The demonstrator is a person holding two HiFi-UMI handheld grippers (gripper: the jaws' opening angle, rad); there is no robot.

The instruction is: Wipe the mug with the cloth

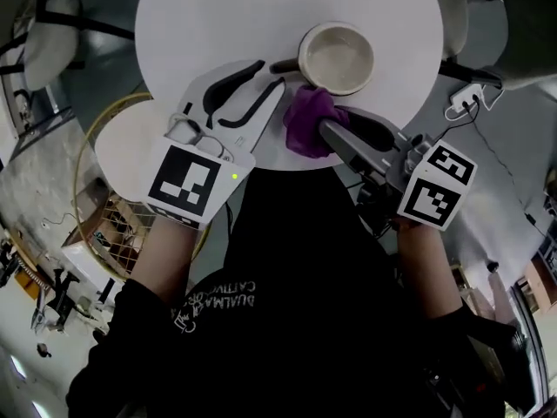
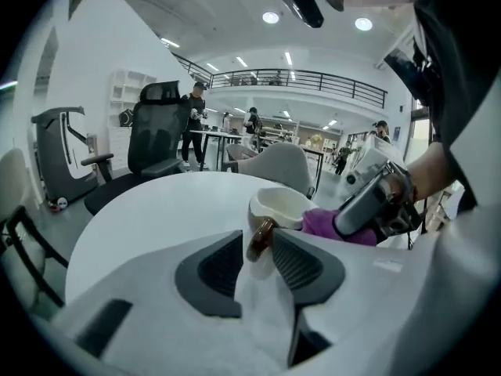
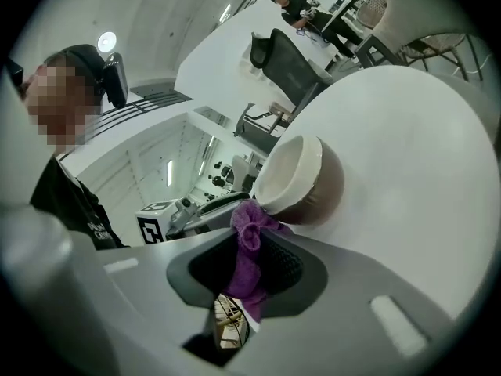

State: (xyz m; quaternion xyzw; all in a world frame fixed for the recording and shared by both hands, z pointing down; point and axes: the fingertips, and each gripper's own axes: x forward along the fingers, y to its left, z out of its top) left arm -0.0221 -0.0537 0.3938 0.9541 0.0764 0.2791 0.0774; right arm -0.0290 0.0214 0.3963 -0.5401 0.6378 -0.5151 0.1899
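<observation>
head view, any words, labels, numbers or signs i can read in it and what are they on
On the shirt: two lines of pale print, upside down and too blurred to read.
On the left marker cube and the right marker cube: black-and-white square patterns only, no letters or numbers.
On the mug, cloth and table: no text seen.

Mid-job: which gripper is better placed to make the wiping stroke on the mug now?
Right. The right gripper is shut on the purple cloth, which lies against the mug. The left gripper pinches the mug's handle, so it probably serves best steadying it.
</observation>
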